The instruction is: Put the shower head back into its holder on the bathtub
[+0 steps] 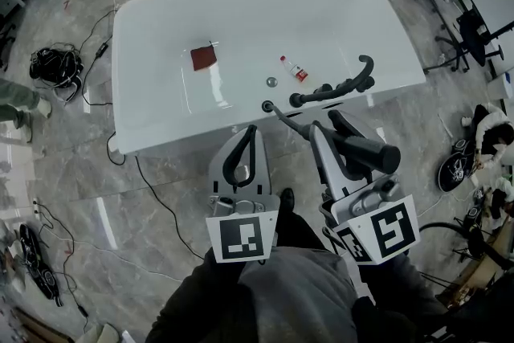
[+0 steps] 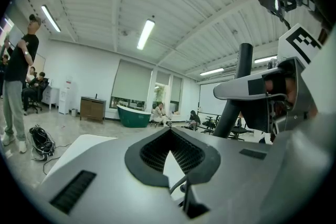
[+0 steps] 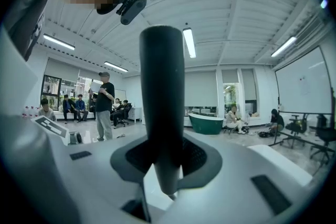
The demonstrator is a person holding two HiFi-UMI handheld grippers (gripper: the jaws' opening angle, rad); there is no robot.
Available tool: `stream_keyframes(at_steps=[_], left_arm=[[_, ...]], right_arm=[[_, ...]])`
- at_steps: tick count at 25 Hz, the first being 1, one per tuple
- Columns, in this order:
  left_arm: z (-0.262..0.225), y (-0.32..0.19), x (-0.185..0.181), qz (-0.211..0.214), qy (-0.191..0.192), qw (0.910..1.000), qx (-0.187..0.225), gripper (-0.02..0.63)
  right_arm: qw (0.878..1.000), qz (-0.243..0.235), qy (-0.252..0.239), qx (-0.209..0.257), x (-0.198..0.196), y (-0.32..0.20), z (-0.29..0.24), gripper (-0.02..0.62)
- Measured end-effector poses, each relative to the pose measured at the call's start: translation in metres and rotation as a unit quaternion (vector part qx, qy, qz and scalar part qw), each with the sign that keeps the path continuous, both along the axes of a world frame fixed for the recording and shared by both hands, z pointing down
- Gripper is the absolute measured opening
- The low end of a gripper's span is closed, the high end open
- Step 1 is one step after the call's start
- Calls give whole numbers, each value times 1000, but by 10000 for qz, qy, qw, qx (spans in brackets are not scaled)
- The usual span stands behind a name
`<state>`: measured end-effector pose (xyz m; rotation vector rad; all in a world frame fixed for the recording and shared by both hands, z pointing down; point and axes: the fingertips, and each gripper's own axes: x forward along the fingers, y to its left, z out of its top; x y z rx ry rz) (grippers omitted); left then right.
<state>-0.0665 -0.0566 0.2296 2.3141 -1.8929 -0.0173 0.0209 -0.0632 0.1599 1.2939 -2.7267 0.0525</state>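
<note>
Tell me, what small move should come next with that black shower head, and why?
Probably swing the right gripper forward and to the left, bringing the shower head over the holder on the bathtub's near rim. Its jaws are closed on the handle, the hose runs to that holder, and the head is not yet over it.

The left tool point(image 1: 250, 131) and right tool point(image 1: 329, 124) are light grey moulded shells. Each has two long jaws lined with black, ribbed, scooped pads point(image 2: 170, 152). Dark slotted insets point(image 2: 73, 191) sit on the shell flanks. Each tool carries a white cube with black square markers at its rear, the left cube point(image 1: 243, 237) and the right cube point(image 1: 384, 230). The person wears a grey top point(image 1: 301, 297) with dark sleeves point(image 1: 186, 308), and a small black head camera point(image 3: 131, 5).
</note>
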Motion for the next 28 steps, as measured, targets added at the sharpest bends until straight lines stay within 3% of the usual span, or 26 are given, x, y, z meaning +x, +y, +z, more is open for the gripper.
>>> stream_keyframes(at_steps=[9,28], left_arm=[[8,-20,-2,-142,-105,9998,-96,2],[25,-68,40,-603,-420,9971,-198,0]], right_arm=[[9998,-146,-34,-153,1,-20,17,112],[9950,-837,-300,-445,37,-65,45,112]])
